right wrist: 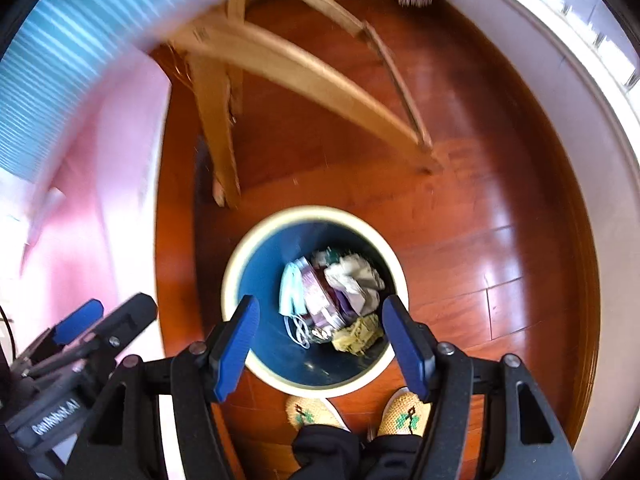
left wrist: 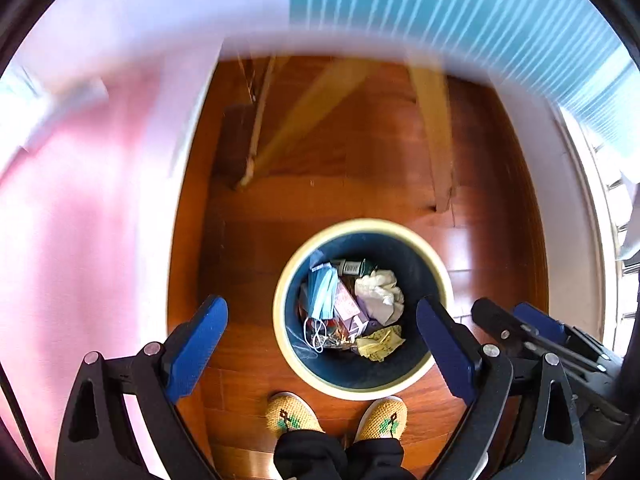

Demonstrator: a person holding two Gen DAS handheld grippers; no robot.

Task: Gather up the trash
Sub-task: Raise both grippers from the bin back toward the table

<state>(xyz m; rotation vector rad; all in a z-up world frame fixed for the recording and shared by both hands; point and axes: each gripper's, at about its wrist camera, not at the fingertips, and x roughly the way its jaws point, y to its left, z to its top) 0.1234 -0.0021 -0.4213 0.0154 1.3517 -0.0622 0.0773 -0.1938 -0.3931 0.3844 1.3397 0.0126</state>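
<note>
Hovering over the bin point(left wrist: 362, 384), both claws gape with nothing between their blue pads: left gripper point(left wrist: 322, 344), right gripper point(right wrist: 320, 344). Judged step: drop done, clearing away. To do it well, lift straight and keep the fingers clear of the cream rim. Bin stands on the wood floor point(left wrist: 360, 160), just ahead of the person's knitted slippers point(left wrist: 294, 416). Inside its dark blue wall lie a blue face mask point(left wrist: 322, 292), crumpled white paper point(left wrist: 380, 292) and a yellow wad point(left wrist: 380, 344) against the near wall.
</note>
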